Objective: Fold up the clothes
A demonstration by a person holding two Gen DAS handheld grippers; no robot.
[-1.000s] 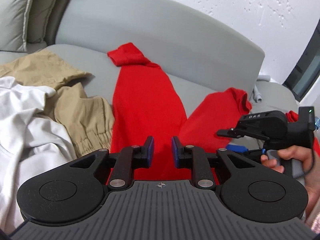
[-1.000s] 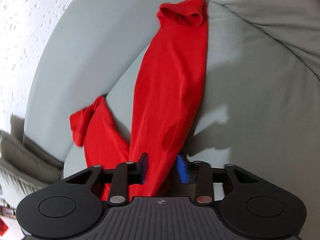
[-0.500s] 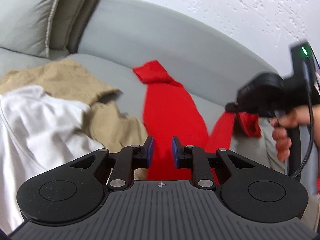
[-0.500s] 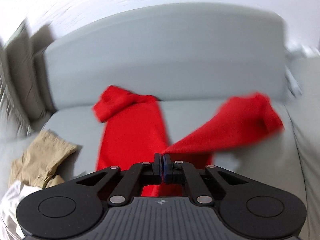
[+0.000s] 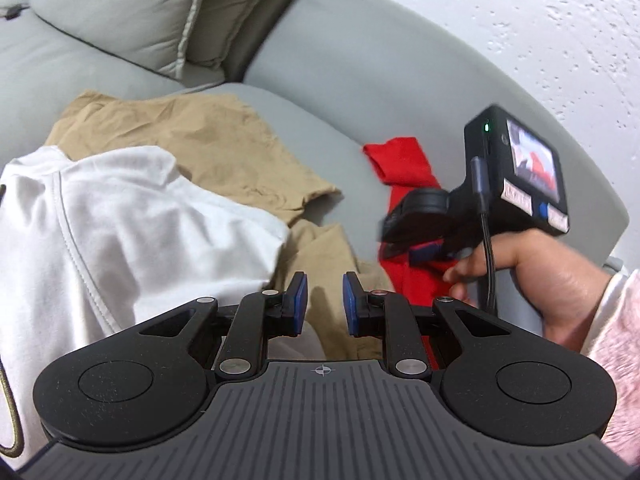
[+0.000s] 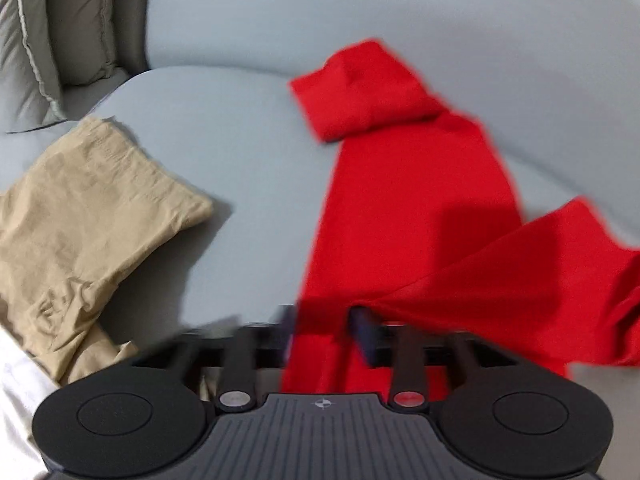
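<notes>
A long red garment (image 6: pixel 408 208) lies lengthwise on the grey sofa seat (image 6: pixel 224 152), with one folded part drawn across from the right. My right gripper (image 6: pixel 324 324) hangs low over its near end. The jaws are opening, red cloth still lies between them, and the pads do not press on it. In the left wrist view the right gripper (image 5: pixel 420 248) is in a person's hand (image 5: pixel 548 280) above the red garment (image 5: pixel 404 164). My left gripper (image 5: pixel 323 300) is open with nothing between its fingers, above tan trousers (image 5: pixel 192 144).
A white garment (image 5: pixel 120 232) lies crumpled over the tan trousers at the left. Grey cushions (image 5: pixel 120 12) lean at the sofa's back left. The curved backrest (image 6: pixel 360 8) runs behind the red garment. Bare seat shows between the trousers (image 6: pixel 80 216) and the red cloth.
The right gripper swung left across the red garment, pulling a red fold with it, and its jaws have gone from shut on the cloth to apart. The left gripper drifted left over the tan and white clothes.
</notes>
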